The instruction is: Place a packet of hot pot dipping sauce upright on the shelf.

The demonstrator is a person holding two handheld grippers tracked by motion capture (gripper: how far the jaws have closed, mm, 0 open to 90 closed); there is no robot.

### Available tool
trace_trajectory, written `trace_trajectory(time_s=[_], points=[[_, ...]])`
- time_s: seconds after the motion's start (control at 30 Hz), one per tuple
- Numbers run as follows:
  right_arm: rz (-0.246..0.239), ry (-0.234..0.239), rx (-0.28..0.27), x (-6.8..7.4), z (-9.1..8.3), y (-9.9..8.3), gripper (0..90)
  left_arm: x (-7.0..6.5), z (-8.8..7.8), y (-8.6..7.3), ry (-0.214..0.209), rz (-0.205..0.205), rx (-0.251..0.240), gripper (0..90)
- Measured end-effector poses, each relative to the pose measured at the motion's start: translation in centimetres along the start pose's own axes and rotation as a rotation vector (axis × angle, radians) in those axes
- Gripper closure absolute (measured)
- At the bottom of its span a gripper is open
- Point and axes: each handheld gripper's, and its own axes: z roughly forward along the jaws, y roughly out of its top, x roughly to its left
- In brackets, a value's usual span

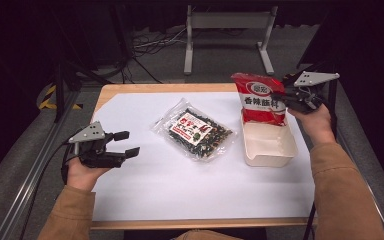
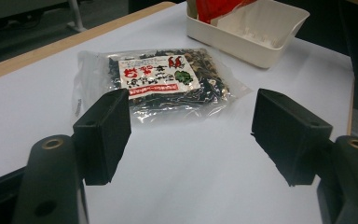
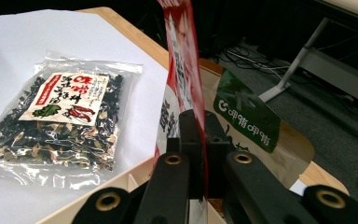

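Observation:
A red snack bag (image 1: 261, 97) with white lettering stands upright in the far end of a cream tray (image 1: 270, 145) at the right of the table. My right gripper (image 1: 283, 98) is shut on the bag's right edge; in the right gripper view the bag (image 3: 186, 70) rises edge-on from between the closed jaws. A clear packet of dark dried food (image 1: 194, 130) with a red and white label lies flat mid-table. My left gripper (image 1: 126, 144) hovers open at the left, pointing toward that packet (image 2: 161, 81), nothing between its fingers (image 2: 103, 135).
White paper (image 1: 180, 185) covers the wooden table. Beyond the far edge stand a grey metal frame (image 1: 227, 35) and floor cables. A metal rail (image 1: 35, 170) runs along the left side.

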Motion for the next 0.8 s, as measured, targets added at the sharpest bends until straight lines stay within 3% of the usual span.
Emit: trace_trajectory(time_s=[0.33, 0.6, 0.8], points=[[-0.003, 0.004, 0.013, -0.2, 1.4, -0.3, 89.3, 0.0, -0.2, -0.3, 0.006, -0.007, 0.002, 28.7], [-0.007, 0.017, -0.019, -0.1, 1.7, -1.4, 89.0, 0.0, -0.1, -0.3, 0.003, -0.007, 0.007, 28.7], [0.017, 0.027, -0.018, -0.1, 2.0, -2.2, 88.6, -0.1, 0.0, -0.3, -0.001, -0.007, 0.009, 28.6]])
